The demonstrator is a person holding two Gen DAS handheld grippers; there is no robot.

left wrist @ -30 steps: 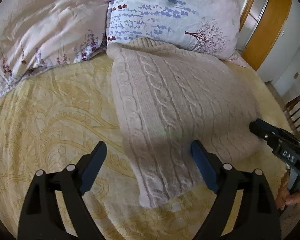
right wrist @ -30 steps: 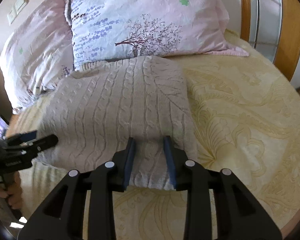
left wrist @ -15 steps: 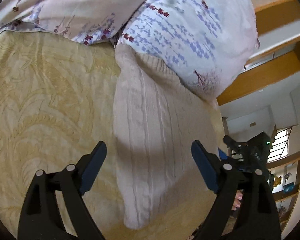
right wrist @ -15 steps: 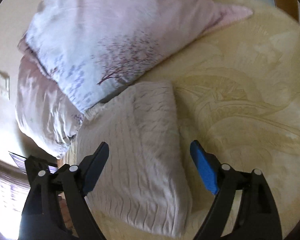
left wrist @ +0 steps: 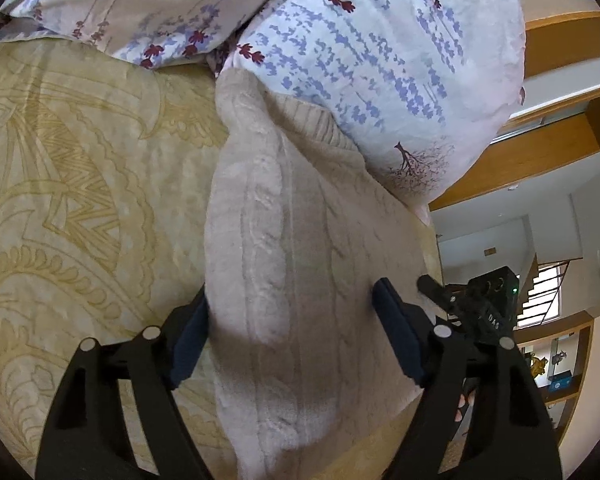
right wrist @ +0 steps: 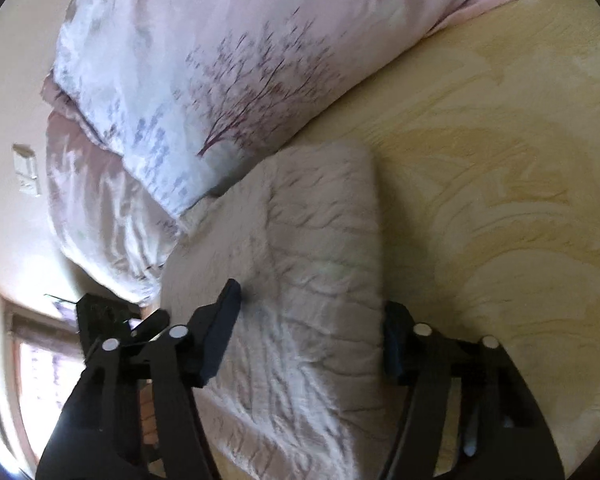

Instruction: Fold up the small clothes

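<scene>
Folded beige cable-knit sweater lying on the pale yellow patterned bedspread, its far end tucked against the white pillow printed with lavender sprigs and a small tree; a second, pinkish floral pillow lies beside that one; the bundle's long axis runs from the pillows toward both cameras, so each tool meets it end-on at one near corner; left gripper spread wide with the sweater's left long edge between its blue-padded fingers, one pad low against the side of the fold and the other over the top surface, nothing yet pinched; right gripper likewise spread wide, straddling the opposite long edge, one pad over the knit and the other at the outer side by the bedspread; the right-wrist view is motion-blurred, so contact there cannot be judged; each tool sits about equally near its own side, the right one visible past the sweater in the left view; the coming move, judged from this layout, turns on closing both pairs across the thickness of the near end, symmetrically about the long axis, since an uneven pinch would skew the fold
</scene>
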